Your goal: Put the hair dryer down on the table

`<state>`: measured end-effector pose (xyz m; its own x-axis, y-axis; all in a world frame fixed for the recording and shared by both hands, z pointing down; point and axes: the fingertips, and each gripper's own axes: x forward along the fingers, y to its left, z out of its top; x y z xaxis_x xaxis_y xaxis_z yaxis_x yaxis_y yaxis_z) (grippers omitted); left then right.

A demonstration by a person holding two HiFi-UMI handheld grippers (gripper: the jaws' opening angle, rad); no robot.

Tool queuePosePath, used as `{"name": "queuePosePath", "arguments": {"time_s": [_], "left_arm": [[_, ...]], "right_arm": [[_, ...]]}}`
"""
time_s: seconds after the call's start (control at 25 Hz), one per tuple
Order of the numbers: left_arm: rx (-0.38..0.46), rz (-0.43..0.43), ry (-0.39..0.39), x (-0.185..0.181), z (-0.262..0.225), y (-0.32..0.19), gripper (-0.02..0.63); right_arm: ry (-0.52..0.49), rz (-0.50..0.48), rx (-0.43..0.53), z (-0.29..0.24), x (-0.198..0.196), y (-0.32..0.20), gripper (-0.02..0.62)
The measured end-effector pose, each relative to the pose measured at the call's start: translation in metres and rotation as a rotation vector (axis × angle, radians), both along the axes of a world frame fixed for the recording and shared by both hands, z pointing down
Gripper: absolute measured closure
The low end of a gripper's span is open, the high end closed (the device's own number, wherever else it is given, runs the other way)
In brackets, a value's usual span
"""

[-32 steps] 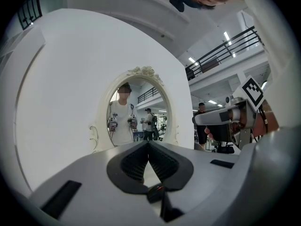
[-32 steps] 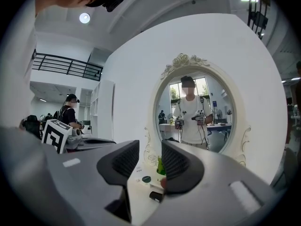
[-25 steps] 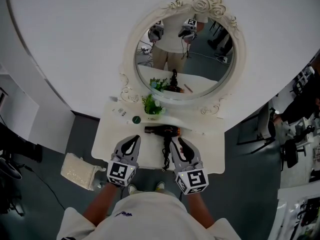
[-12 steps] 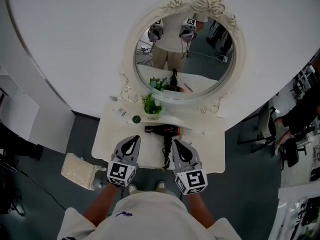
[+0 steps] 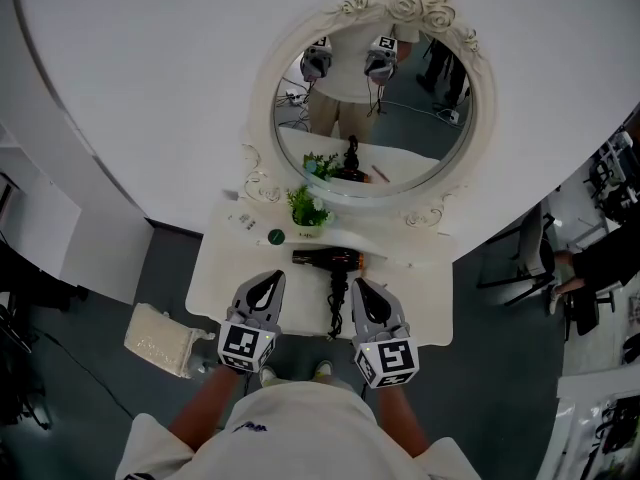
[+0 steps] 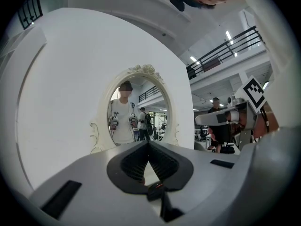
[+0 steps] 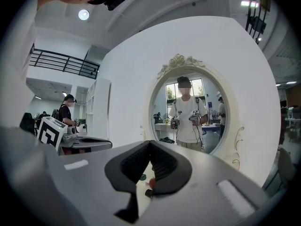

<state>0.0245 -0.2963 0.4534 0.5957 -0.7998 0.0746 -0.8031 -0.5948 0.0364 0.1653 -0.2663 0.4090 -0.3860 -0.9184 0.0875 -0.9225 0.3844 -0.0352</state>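
A black hair dryer (image 5: 330,259) with an orange band lies on the white dressing table (image 5: 222,268), barrel across and handle toward me. Its coiled cord (image 5: 336,318) trails to the table's front edge. My right gripper (image 5: 362,286) hovers just right of the handle, apart from it, shut with nothing in it. My left gripper (image 5: 272,280) stays left of the cord over the table, also shut and holding nothing. In the left gripper view the jaws (image 6: 149,144) meet at the tip. The same shows in the right gripper view (image 7: 150,142).
An oval mirror (image 5: 372,108) in an ornate white frame rises behind the table and reflects the person and both grippers. A small potted plant (image 5: 306,208) and a green round lid (image 5: 276,236) sit at the table's back. A beige cushion (image 5: 160,340) lies on the floor left.
The right gripper's jaws stood apart a second ago and are now together. Both grippers have kept their places, and the hair dryer lies where it was.
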Motion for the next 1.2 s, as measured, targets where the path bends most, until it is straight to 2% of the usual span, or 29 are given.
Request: {"name": "queuePosePath", "arguments": {"time_s": [1.2], "left_arm": [[-0.002,0.011,0.016,-0.0019,-0.0026,0.0069,0.597]], "right_arm": [[0.011,0.0,-0.011,0.003,-0.0047,0.0028,0.584]]}}
